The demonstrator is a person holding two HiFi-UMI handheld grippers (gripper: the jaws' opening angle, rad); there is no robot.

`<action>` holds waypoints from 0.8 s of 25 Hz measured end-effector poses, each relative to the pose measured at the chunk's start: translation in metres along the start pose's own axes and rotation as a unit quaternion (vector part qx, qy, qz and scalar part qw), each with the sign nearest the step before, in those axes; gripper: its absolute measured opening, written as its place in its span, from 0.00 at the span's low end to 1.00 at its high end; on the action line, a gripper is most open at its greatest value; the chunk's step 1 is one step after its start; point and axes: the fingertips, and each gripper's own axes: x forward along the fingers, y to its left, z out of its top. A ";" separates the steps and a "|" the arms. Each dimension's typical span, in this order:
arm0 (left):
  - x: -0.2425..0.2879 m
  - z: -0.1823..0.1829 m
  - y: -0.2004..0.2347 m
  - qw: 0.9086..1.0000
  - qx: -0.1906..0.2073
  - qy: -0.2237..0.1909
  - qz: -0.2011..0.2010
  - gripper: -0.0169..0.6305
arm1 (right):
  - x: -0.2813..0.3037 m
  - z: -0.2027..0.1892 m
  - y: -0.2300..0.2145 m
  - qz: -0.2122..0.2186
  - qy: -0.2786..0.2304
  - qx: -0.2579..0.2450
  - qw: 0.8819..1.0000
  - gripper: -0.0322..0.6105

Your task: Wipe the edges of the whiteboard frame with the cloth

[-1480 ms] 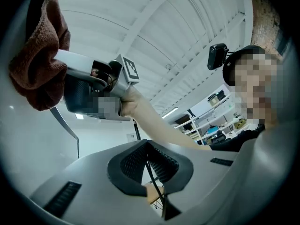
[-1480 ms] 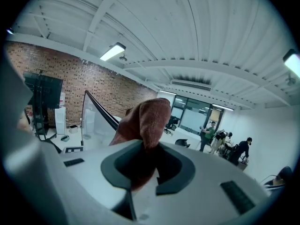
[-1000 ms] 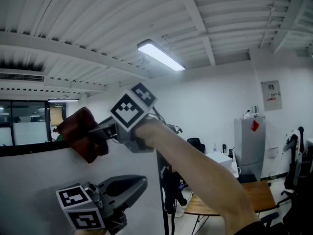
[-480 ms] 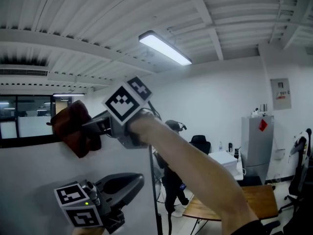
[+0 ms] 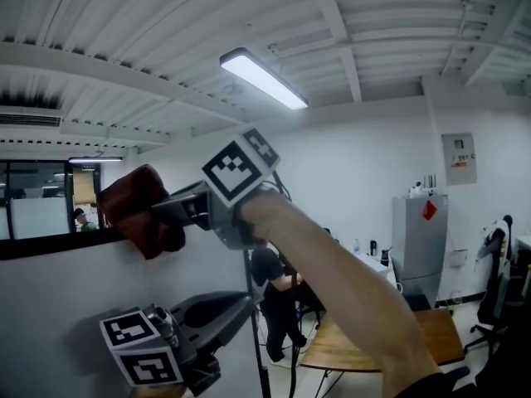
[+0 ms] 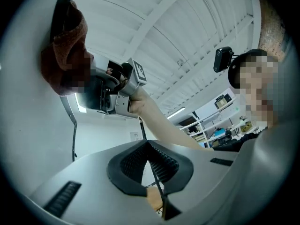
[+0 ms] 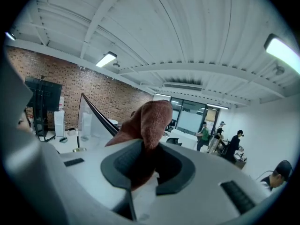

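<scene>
— White ribbed ceiling (image 5: pixel 166 23), one strip light (image 5: pixel 262 79) burning. What have the right gripper's (image 7: pixel 143 165) jaws got?

— They are clamped on a rust-brown cloth (image 7: pixel 149 118), which bunches up out of the dark pads.

— Where does the cloth sit?

— Pressed against the black top edge of the whiteboard frame (image 5: pixel 41 245), toward its right end, at the end of a raised forearm (image 5: pixel 340 305).

— And the left gripper (image 6: pixel 151 162)?

— Lower down, in front of the white board face (image 5: pixel 66 313). Its jaws are together with nothing between them. Whether it touches the board, I cannot tell.
</scene>
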 end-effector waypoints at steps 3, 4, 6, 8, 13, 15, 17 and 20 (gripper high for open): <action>-0.002 -0.003 0.001 1.000 -0.004 -0.005 -0.016 0.01 | -0.002 -0.001 -0.012 -0.029 0.003 -0.006 1.000 0.16; -0.003 -0.004 0.002 1.000 -0.004 -0.006 -0.020 0.01 | -0.002 -0.003 -0.015 -0.033 0.002 -0.002 0.999 0.16; -0.002 -0.011 0.006 1.000 -0.006 -0.005 -0.024 0.01 | -0.003 -0.007 -0.021 -0.039 -0.002 0.006 0.999 0.16; 0.003 -0.020 0.010 1.000 -0.006 -0.001 -0.024 0.01 | -0.007 -0.015 -0.028 -0.043 -0.003 0.012 0.999 0.16; 0.019 -0.034 0.020 1.000 0.003 0.008 -0.013 0.01 | -0.024 -0.032 -0.046 -0.048 -0.004 0.021 0.999 0.16; 0.028 -0.038 0.028 1.000 0.009 0.009 -0.005 0.01 | -0.030 -0.035 -0.054 -0.043 -0.006 0.008 0.999 0.16; 0.040 -0.044 0.037 1.000 0.014 0.011 0.003 0.01 | -0.038 -0.041 -0.064 -0.039 -0.006 0.007 0.999 0.16; 0.061 -0.052 0.051 1.000 0.017 0.012 0.016 0.01 | -0.046 -0.054 -0.079 -0.039 0.003 0.019 0.999 0.16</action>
